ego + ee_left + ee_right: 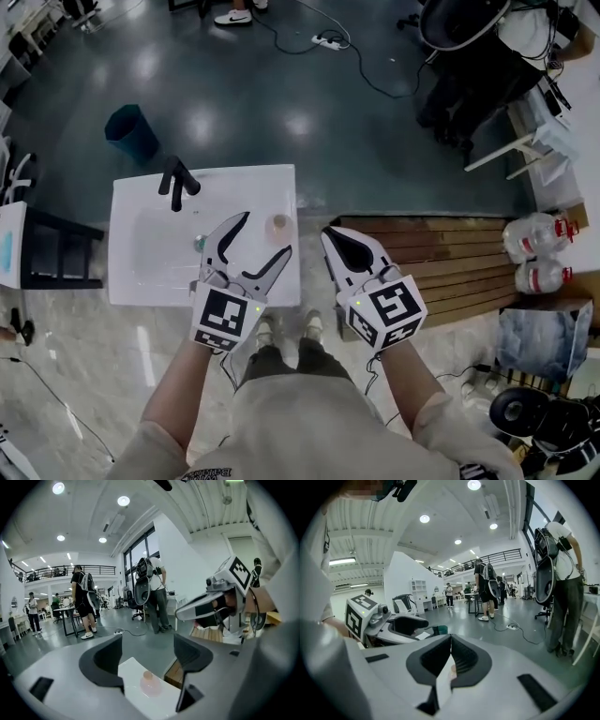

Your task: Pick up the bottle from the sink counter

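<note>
A small pale pink bottle (278, 227) stands upright near the right edge of the white sink counter (141, 281). A black faucet (176, 180) sits at the counter's far side. My left gripper (262, 236) hangs over the counter with its jaws wide open and nothing between the pads; the bottle is just beyond its tips. In the left gripper view the bottle (151, 682) shows low down between the open jaws of my left gripper (147, 656), apart from both. My right gripper (334, 236) is shut and empty, right of the counter; its closed jaws (451, 656) fill the right gripper view.
A teal bin (131, 131) stands on the floor beyond the sink. To the right of the counter lies a wooden slatted platform (450, 262) with large water jugs (536, 234) past it. A dark chair (52, 248) is at the left. People stand in the distance.
</note>
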A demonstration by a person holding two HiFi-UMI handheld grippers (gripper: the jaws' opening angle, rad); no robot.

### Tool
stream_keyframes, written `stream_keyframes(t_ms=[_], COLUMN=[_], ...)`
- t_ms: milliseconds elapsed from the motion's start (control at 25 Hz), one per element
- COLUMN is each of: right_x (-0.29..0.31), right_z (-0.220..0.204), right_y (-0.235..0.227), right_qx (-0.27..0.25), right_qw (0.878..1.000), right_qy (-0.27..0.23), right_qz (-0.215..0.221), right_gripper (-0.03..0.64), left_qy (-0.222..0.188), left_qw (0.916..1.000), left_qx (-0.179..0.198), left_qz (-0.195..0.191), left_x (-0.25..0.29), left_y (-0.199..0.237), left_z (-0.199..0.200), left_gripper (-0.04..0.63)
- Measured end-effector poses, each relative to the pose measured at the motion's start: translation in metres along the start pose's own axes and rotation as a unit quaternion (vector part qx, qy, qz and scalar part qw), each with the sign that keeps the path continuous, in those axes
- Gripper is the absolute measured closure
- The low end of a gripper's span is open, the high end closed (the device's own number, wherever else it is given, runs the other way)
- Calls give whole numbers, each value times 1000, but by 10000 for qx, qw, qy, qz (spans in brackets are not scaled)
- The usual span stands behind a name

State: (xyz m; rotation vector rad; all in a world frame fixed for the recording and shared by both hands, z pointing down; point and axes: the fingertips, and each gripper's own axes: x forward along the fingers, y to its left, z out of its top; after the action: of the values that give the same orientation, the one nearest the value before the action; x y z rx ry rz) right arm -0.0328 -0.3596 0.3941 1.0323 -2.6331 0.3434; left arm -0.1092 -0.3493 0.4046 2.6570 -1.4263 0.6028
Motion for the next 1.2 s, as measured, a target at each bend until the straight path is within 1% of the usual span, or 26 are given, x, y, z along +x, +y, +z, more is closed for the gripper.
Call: stream_keyframes(t_ms=[160, 280, 520, 680, 760, 880, 960, 1120, 1200], right_x=[25, 41, 70, 84, 88, 97, 102, 113, 119], right_z=[-11, -19, -48, -71, -83, -96, -103, -116, -119], right_y=[-7, -12, -21, -23, -23, -26, -29, -33, -34], right_qx=[-11, -88, -30, 43, 45, 59, 89, 71, 50], right_qw=[9999, 9997, 9986, 9973, 9964, 9953, 9947, 9934, 9929], right_qy=[110, 208, 508, 701, 814, 937, 998, 1124, 1160], right_qz=[41, 68, 142, 208, 224, 230, 230, 235, 250], right_gripper=[620, 620, 620, 620, 620, 620, 620, 620, 620], left_qy=[115, 287, 886, 1256, 1321, 1261, 1293, 1501, 1565], left_qw=[9999, 9994, 9952, 9910, 9900, 9904, 9896, 9859, 9848], left_qx=[41, 47, -88, -114, -182, -329, -386, -383, -394], left_qz=[-107, -163, -406, -448, -456, -464, -500, -635, -643], left_x=[35, 61, 112, 134, 143, 156, 164, 176, 180], left_y=[7, 11, 8, 6, 3, 2, 2, -2, -1], left_z=[-28, -53, -117, -156, -172, -188, -198, -218, -225], left_gripper=[255, 252, 242, 237, 233, 225, 221, 221, 221])
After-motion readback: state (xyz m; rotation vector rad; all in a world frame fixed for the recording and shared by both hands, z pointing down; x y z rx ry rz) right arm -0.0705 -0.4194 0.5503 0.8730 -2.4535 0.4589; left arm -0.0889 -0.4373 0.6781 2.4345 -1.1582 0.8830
